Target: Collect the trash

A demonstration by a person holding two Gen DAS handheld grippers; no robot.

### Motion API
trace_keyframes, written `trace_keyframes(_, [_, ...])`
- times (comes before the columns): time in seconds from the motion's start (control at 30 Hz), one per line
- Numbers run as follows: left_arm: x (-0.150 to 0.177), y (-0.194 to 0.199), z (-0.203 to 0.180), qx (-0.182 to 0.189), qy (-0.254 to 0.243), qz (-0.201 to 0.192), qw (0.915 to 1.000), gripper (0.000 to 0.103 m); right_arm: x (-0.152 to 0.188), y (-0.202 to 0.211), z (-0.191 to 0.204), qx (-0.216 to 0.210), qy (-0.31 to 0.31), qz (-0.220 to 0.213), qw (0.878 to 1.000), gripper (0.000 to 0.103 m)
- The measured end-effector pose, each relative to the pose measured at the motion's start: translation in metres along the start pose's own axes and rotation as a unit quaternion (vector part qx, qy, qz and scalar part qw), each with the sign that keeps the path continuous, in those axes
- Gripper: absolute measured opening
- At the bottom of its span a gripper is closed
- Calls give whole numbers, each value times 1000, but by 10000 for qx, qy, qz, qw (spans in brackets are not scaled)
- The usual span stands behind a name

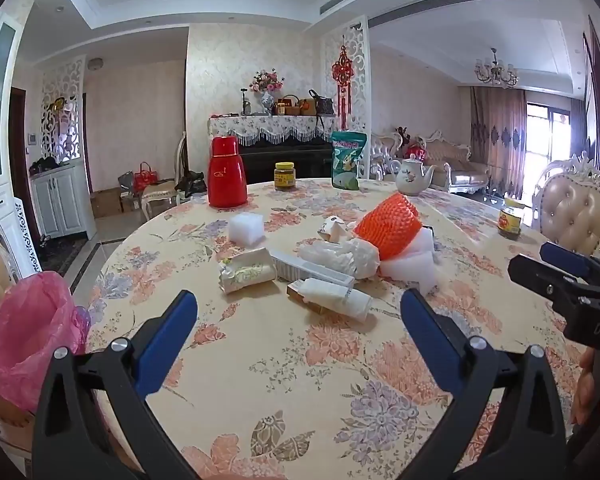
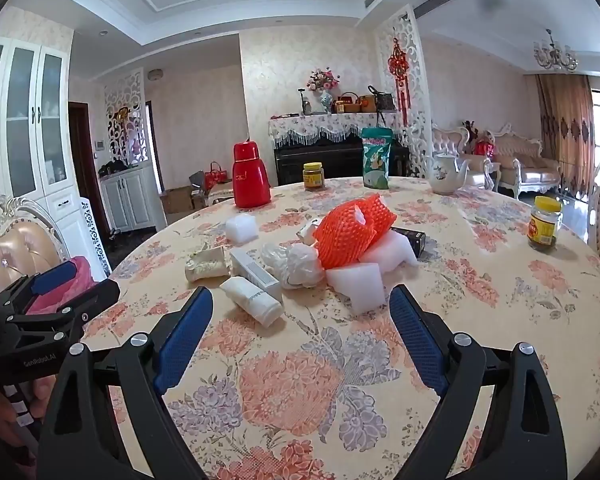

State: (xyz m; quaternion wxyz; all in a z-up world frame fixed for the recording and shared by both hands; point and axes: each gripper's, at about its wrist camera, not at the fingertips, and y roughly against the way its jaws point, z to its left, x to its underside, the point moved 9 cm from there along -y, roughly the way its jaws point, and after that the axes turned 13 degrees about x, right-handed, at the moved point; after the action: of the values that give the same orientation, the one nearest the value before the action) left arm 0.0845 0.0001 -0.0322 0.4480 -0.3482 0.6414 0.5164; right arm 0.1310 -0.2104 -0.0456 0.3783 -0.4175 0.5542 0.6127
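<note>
A pile of trash lies mid-table: an orange foam net point(image 1: 389, 225) point(image 2: 350, 230), white foam blocks point(image 1: 406, 258) point(image 2: 358, 284), a crumpled clear plastic bag point(image 1: 340, 256) point(image 2: 296, 264), a long white box point(image 1: 312, 270) point(image 2: 256, 270), a white paper roll point(image 1: 336, 298) point(image 2: 254, 300) and a crumpled paper cup point(image 1: 246, 270) point(image 2: 206, 266). A bin with a pink bag point(image 1: 24, 332) point(image 2: 66, 284) stands at the table's left edge. My left gripper point(image 1: 300, 308) is open and empty, short of the pile. My right gripper point(image 2: 300, 304) is open and empty, just before the paper roll.
On the floral tablecloth point(image 1: 300, 380) stand a red thermos point(image 1: 226, 172), two yellow-lidded jars point(image 1: 285, 176) point(image 2: 544, 224), a green snack bag point(image 1: 347, 160), a white teapot point(image 1: 412, 174) and a lone foam block point(image 1: 246, 229). Padded chairs point(image 1: 576, 208) point(image 2: 16, 248) flank the table.
</note>
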Motion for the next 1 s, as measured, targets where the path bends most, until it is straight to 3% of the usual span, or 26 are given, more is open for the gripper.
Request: trace_keyframes(1.0, [3, 0, 3, 8, 47, 6, 10000, 99, 3, -5, -2, -75, -89, 75, 9999, 85])
